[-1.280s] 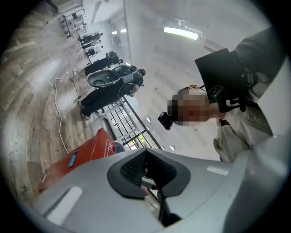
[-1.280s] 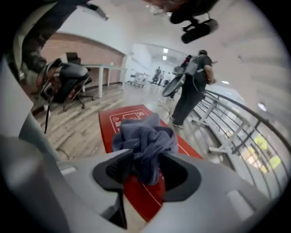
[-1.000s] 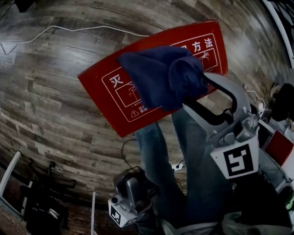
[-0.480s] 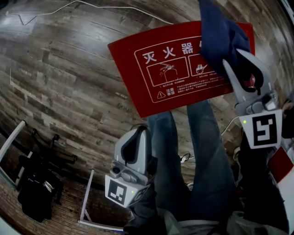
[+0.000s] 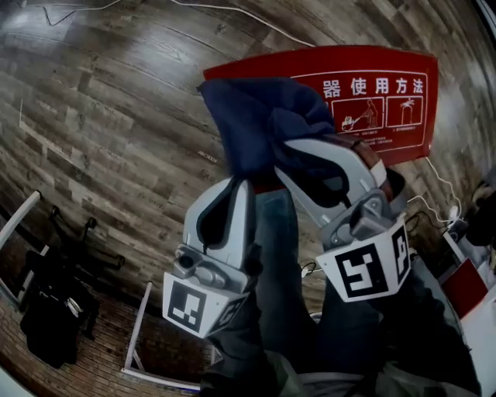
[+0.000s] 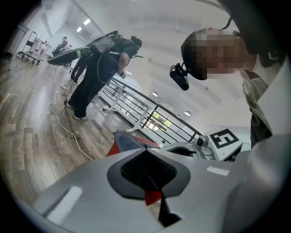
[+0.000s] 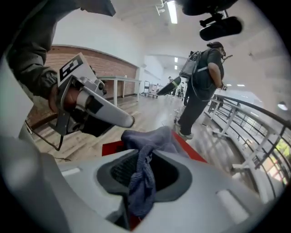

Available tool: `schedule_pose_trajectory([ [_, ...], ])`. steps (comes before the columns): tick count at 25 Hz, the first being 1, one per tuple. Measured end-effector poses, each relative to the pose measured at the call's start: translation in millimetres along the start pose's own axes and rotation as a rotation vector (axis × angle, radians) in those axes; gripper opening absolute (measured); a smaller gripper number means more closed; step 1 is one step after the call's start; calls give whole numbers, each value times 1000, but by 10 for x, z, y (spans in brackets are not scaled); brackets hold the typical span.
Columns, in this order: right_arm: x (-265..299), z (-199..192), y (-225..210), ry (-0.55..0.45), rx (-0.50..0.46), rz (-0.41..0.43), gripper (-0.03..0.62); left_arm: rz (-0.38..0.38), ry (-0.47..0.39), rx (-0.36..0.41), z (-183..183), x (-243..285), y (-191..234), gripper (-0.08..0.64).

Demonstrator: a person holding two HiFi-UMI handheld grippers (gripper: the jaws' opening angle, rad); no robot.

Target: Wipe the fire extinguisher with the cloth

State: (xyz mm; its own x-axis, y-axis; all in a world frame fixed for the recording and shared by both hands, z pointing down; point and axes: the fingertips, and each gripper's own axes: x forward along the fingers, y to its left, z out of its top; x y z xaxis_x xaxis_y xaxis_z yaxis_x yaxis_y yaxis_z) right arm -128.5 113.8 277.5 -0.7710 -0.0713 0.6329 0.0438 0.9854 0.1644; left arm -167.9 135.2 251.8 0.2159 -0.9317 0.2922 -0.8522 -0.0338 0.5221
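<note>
- Wood-plank flooring (image 5: 101, 116) fills the head view, and a white cable (image 5: 271, 23) is seen trailing across its far side.
- A red panel (image 5: 403, 77) printed with white characters and pictograms is seen on the floor at the far right. Its left part is covered by the cloth.
- The cloth (image 5: 263, 124), dark blue and bunched, is held in the right gripper (image 5: 285, 155). It is spread out beyond the fingers, above the panel's left end.
- The right gripper's fingers have just been closing. In the right gripper view they are pressed onto a twisted strand of the cloth (the rest is heaped past the tips).
- The left gripper (image 5: 242, 184) is held just left of the right one and nearer. Its fingers are brought together with nothing between them, and a sliver of red is seen through the gap behind the pads.
- The left gripper's tips lie near the cloth's lower edge. Whether they touch it cannot be told.
- A marker cube is carried on each gripper: the right one (image 5: 364, 271) and the left one (image 5: 190, 306).
- Legs in jeans (image 5: 271, 256) are seen below the grippers.
- A black stand (image 5: 54, 318) and a white frame (image 5: 139, 333) are seen at the near left.
- Another person (image 7: 202, 77) wearing a backpack is seen standing beside a railing (image 7: 245, 118).
</note>
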Motion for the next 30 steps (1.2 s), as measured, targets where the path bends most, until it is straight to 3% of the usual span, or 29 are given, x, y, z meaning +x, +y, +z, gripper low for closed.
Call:
schedule_pose_trajectory([
  [3, -247, -265, -492, 58, 49, -148, 97, -10, -11, 3, 55, -48, 15, 6],
  [6, -436, -622, -925, 188, 211, -319, 97, -5, -24, -2, 65, -112, 109, 6],
  [8, -297, -469, -1032, 140, 197, -346, 95, 11, -27, -7, 57, -157, 187, 6],
  [10, -30, -152, -923, 46, 199, -315, 95, 27, -19, -10, 29, -200, 246, 6],
  [14, 355, 309, -159, -1, 119, -81, 92, 55, -12, -23, -4, -333, 337, 6],
  [17, 324, 350, 164, -20, 117, 34, 92, 90, -24, -38, 3, -418, 453, 6],
  [19, 196, 250, 158, -25, 122, 56, 92, 96, -30, -45, 13, -423, 500, 6],
  [21, -22, 31, -51, 0, 64, -21, 92, 81, -32, -41, 25, -397, 501, 6],
  [24, -521, -498, -723, 105, 0, -248, 92, 52, -37, -33, 74, -316, 468, 6],
  [27, -1227, -1062, -1474, 253, 195, -469, 81, 25, -27, -23, 170, -211, 378, 6],
  [30, -1685, -961, -2144, 146, 188, -529, 69, -15, -21, -1, 323, -130, 236, 6],
])
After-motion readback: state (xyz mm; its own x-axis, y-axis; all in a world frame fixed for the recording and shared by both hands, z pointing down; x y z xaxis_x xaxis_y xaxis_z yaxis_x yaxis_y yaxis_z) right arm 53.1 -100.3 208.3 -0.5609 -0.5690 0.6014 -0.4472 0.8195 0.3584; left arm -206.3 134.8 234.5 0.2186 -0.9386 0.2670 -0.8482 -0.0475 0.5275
